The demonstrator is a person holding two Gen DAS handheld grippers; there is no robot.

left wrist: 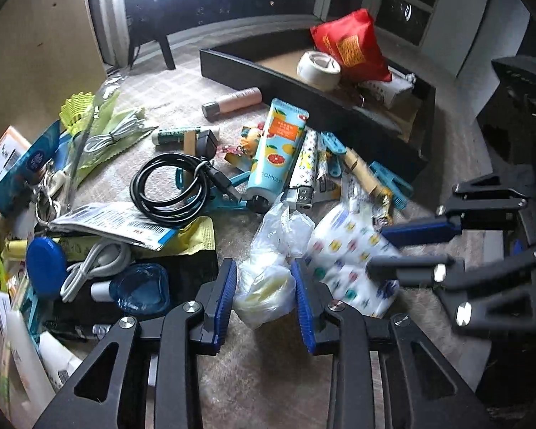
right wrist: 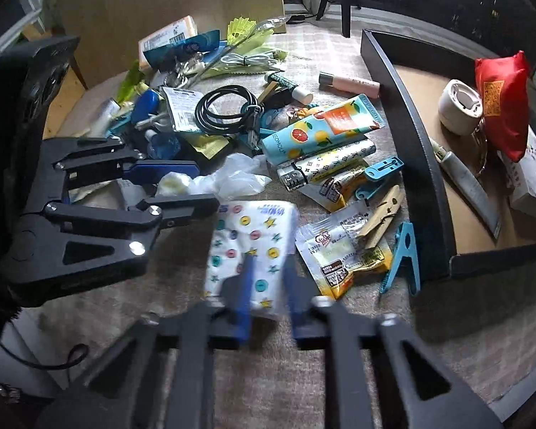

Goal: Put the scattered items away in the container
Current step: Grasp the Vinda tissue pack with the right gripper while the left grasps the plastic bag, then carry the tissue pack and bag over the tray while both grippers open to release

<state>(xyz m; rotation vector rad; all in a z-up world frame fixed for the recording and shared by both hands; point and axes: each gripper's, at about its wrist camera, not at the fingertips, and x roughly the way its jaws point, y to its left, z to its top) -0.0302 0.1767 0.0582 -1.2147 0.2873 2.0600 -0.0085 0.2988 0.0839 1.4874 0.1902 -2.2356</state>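
Note:
My left gripper is open, its blue pads on either side of a crumpled clear plastic bag with something pale yellow inside; it also shows in the right wrist view. My right gripper is open around the near end of a white tissue pack printed with coloured buttons, also seen from the left wrist. The black tray at the right holds a red pouch, a white tape roll, a tube and a white box.
Scattered on the carpet: a fruit-print tube, a coiled black cable, a lighter, snack sachets, a wooden peg, teal clips, a pink stick, a blue cap, white cables and packets.

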